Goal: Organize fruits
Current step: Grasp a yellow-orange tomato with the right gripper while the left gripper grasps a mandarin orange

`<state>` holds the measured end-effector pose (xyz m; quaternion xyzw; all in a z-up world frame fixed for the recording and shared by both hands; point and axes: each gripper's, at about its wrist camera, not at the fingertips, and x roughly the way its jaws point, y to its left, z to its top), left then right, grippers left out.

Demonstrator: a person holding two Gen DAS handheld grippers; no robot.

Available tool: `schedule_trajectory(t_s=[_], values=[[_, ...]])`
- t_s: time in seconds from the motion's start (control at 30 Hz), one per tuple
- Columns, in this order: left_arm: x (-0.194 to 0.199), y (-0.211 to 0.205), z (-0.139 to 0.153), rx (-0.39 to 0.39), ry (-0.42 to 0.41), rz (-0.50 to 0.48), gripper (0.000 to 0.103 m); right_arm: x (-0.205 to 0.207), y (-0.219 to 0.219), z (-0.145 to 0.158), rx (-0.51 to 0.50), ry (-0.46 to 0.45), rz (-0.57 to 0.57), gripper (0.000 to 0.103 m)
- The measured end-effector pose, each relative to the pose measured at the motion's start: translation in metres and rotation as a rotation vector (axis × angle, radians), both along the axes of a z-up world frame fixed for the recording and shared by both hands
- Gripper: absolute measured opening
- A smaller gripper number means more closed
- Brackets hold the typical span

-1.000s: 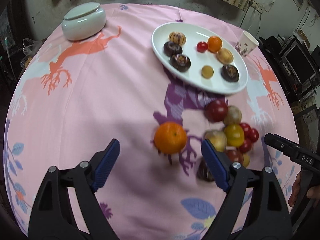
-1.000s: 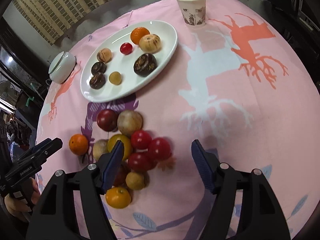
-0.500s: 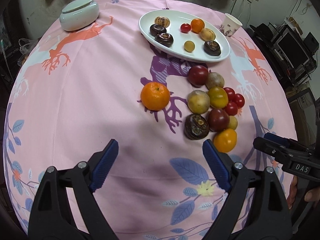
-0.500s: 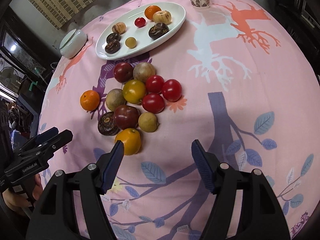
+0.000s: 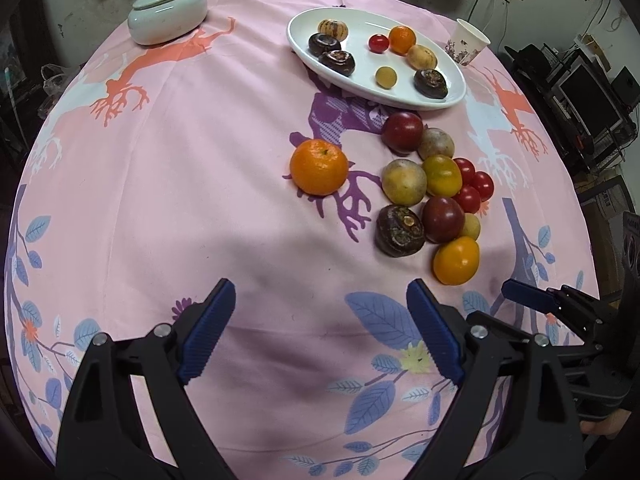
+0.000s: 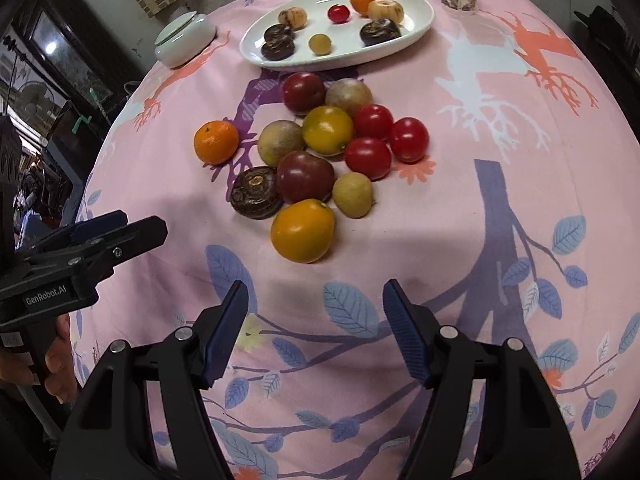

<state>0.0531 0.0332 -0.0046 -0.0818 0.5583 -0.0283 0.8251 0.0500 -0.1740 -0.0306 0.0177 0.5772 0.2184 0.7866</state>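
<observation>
Hovering over a pink tablecloth [image 5: 160, 184] with both grippers empty.
Left view: left gripper [image 5: 320, 328] jaws wide apart, just been opening, nothing between; fruit pile [image 5: 434, 196] ahead, orange [image 5: 319, 166] beside it.
Right view: right gripper [image 6: 316, 328] jaws apart, empty; pile near, plate [image 6: 416, 26] beyond.

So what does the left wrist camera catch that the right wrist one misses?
Only the left wrist view shows the left gripper from behind, open, with computer monitors at its right edge. Only the right wrist view shows the right gripper from behind and a framed glass panel. Both show the plate, loose fruit pile, paper cup and lidded jar.
</observation>
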Motion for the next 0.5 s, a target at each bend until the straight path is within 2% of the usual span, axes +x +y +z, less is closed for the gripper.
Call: schedule_trajectory(t_s=[0.33,0.5], values=[[0.005,0.017,-0.009,-0.010,0.023,0.046,0.089,0.015,0.021,-0.015,-0.046,0.005,0.024,0.070],[0.008,0.023,-0.015,-0.013,0.039,0.065,0.089,0.023,0.028,-0.024,-0.068,0.015,0.035,0.058]])
